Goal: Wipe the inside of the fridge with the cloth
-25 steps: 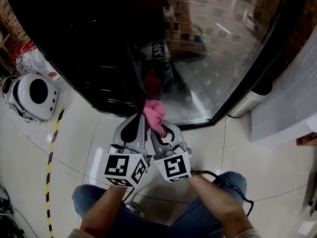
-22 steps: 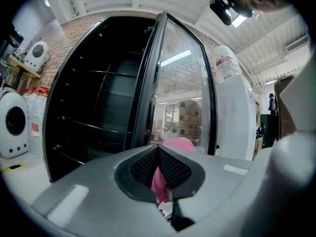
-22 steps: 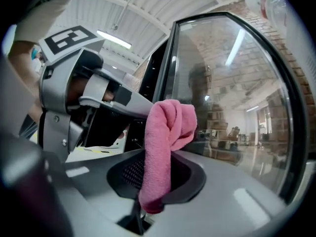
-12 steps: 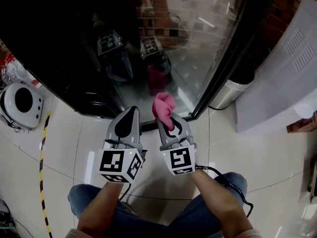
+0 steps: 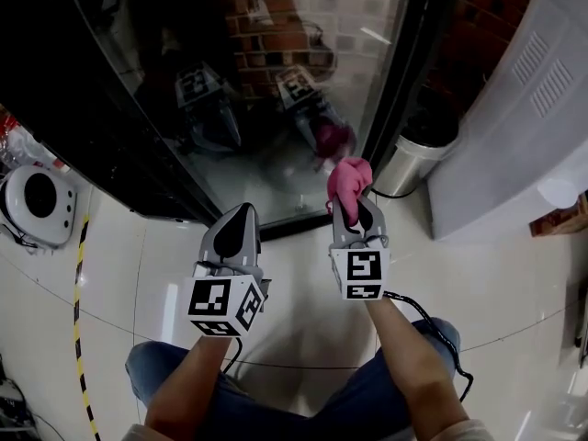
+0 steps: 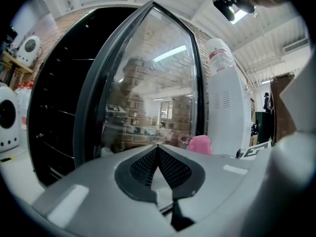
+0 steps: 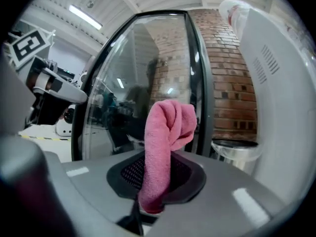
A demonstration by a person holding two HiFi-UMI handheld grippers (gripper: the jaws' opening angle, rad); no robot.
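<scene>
A black fridge with a curved glass door (image 5: 276, 90) fills the top of the head view; the glass mirrors both grippers. My right gripper (image 5: 353, 211) is shut on a pink cloth (image 5: 348, 180), which sticks up past its tips near the door's right frame (image 5: 404, 72). In the right gripper view the pink cloth (image 7: 165, 147) stands folded between the jaws, with the glass door (image 7: 143, 83) behind it. My left gripper (image 5: 233, 230) points at the door's lower edge, shut with nothing in it. The left gripper view shows the door (image 6: 148, 83) and the cloth (image 6: 200, 144) off to the right.
A steel bin (image 5: 413, 159) stands right of the fridge, next to a white appliance (image 5: 514, 108). A white round device (image 5: 37, 200) sits on the floor at the left, by a yellow-black floor tape (image 5: 81, 283). The person's legs are at the bottom.
The two grippers have parted: the right one has carried the pink cloth rightward to the door's right frame. The view has shifted along the fridge front.
</scene>
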